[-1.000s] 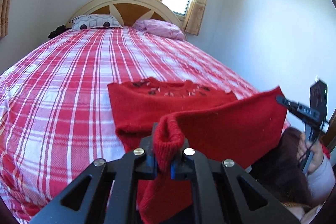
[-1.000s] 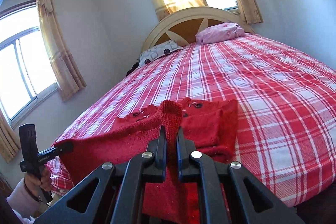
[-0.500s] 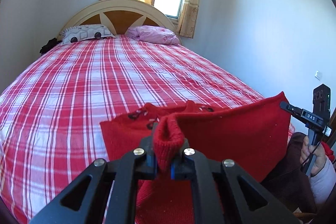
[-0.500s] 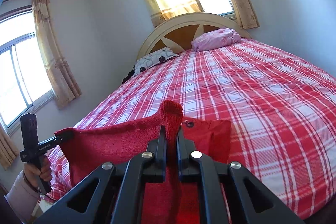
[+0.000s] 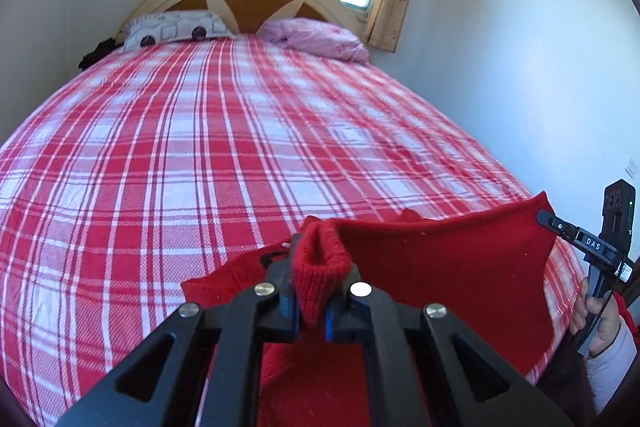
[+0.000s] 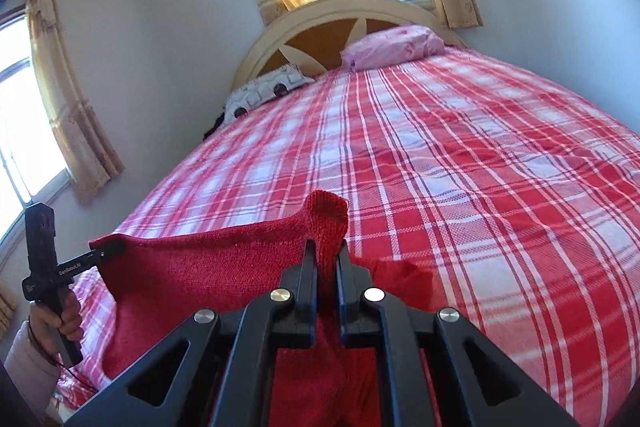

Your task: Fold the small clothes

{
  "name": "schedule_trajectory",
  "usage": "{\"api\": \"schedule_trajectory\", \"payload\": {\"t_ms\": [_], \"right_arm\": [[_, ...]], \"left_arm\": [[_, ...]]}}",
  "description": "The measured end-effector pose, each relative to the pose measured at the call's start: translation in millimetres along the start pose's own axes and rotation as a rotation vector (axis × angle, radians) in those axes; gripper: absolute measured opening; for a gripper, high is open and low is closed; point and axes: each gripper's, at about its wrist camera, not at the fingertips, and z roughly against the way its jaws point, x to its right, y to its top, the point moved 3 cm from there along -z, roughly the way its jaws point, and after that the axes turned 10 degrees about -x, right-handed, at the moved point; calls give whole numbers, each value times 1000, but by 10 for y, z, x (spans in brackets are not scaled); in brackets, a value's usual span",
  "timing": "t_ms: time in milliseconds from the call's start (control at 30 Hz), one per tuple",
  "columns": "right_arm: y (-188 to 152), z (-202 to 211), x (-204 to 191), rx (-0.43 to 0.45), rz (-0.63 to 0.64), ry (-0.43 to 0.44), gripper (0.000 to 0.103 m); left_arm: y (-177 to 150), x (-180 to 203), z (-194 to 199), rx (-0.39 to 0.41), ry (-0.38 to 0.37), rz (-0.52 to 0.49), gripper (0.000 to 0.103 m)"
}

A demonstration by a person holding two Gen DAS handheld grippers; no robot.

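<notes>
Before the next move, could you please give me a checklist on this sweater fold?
1. Left hand-held gripper shut on sweater: ok.
2. Right hand-held gripper shut on sweater: ok.
3. Edge between the grips taut: ok, nearly straight in both views.
4. Bed ahead free for laying down: ok.
5. Lower part of the sweater lying flat: cannot tell, mostly hidden.
</notes>
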Motion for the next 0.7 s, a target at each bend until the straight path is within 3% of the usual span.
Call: {"api": "schedule_trajectory", "payload": {"t_ms": [400,567,700], "right_arm": [[89,-857,215,-176,15,-66,7],[-22,-1098,301,-266,3,-96,7],[-12,-1129,340,-281,-13,-81,9]], "left_arm": [[1,-332,-616,-114,48,119,9],[-69,-499,-823,-167,83,192,12],[-50,-556,-819,-167,72,219,16]]}}
